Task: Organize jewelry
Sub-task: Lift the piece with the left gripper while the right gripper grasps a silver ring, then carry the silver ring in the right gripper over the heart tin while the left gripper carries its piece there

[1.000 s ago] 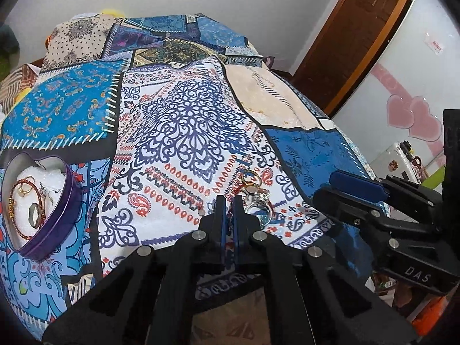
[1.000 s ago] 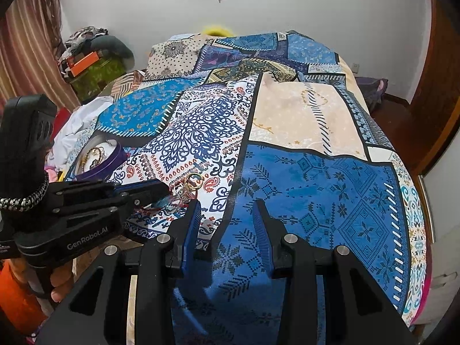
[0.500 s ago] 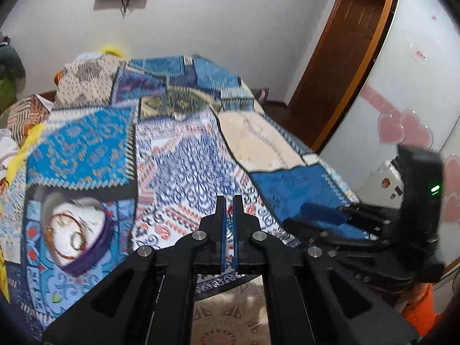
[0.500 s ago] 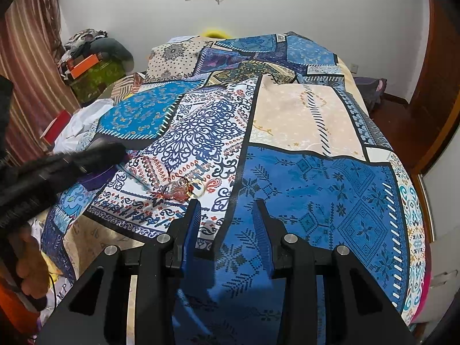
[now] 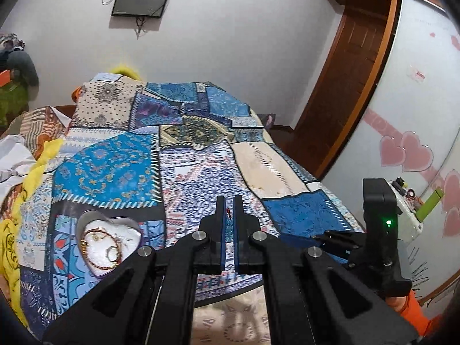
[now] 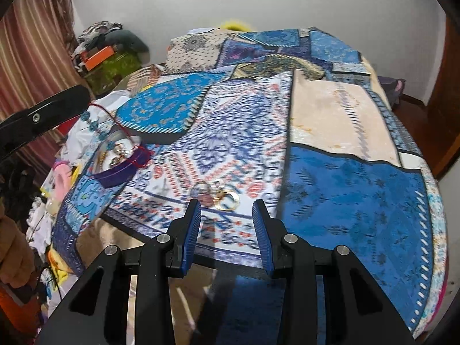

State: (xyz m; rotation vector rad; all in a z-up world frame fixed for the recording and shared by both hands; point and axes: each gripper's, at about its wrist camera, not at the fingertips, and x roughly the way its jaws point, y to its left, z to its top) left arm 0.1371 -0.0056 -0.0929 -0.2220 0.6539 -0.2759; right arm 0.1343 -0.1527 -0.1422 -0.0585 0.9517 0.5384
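My left gripper (image 5: pixel 229 204) is shut on a red-cord necklace with blue beads (image 6: pixel 99 128); only a bit of red cord (image 5: pixel 228 212) shows between its fingers. In the right wrist view the necklace hangs from the left gripper (image 6: pixel 83 97) down over the purple heart-shaped jewelry box (image 6: pixel 119 162). The box (image 5: pixel 107 243) holds bangles and rings on a white lining. My right gripper (image 6: pixel 227 207) is open, low over the bedspread, just short of a gold ring and silver pieces (image 6: pixel 220 194).
The patchwork bedspread (image 6: pixel 345 189) covers the whole bed. Clothes and clutter (image 6: pixel 43 207) lie along the bed's left side. A wooden door (image 5: pixel 348 83) and a wardrobe with pink hearts (image 5: pixel 408 149) stand to the right.
My left gripper has lifted the necklace off the bedspread and carried it up and left over the box. My right gripper has moved left to the remaining pieces.
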